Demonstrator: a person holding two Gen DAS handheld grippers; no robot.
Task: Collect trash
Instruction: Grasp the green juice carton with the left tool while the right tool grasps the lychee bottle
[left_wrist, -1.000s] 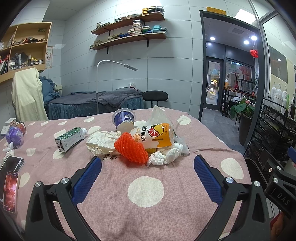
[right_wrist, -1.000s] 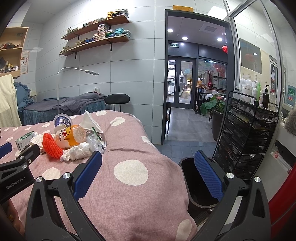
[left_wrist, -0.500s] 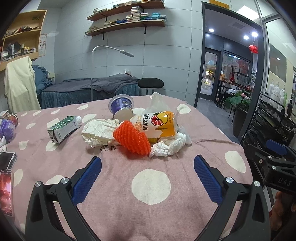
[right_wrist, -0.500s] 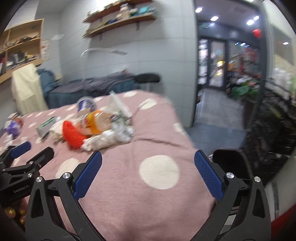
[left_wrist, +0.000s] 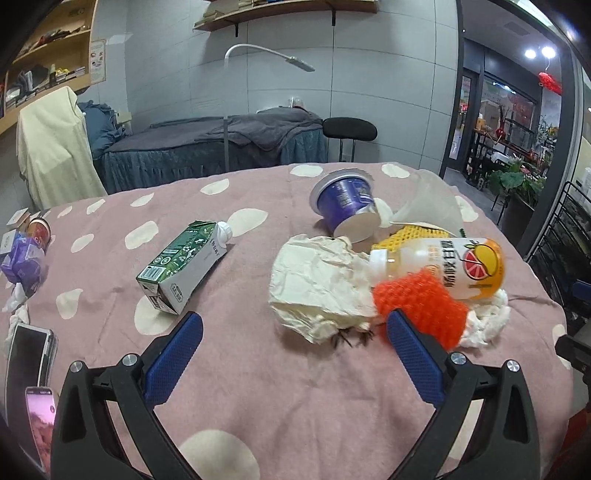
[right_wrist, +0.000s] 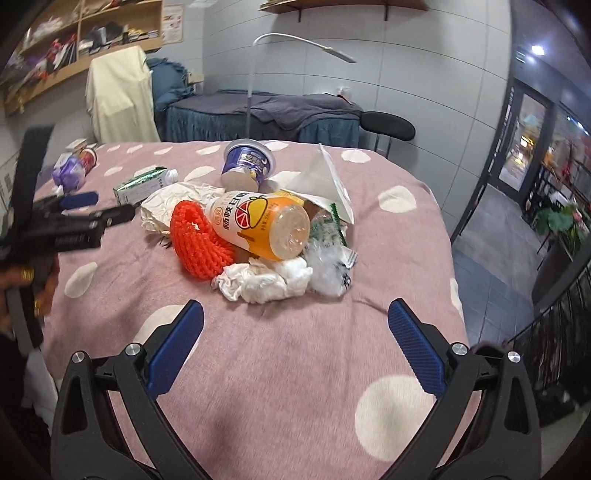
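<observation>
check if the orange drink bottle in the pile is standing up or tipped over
Tipped over. The orange drink bottle lies on its side across the orange foam net, its base toward the right wrist camera and its white cap pointing away.

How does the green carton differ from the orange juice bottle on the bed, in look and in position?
The carton is a boxy pack, green and grey, while the bottle is round, orange and white with a grapefruit picture. The carton lies alone on the spotted cover; the bottle rests in the trash pile, touching the red net. Both lie on their sides and have white caps.
</observation>
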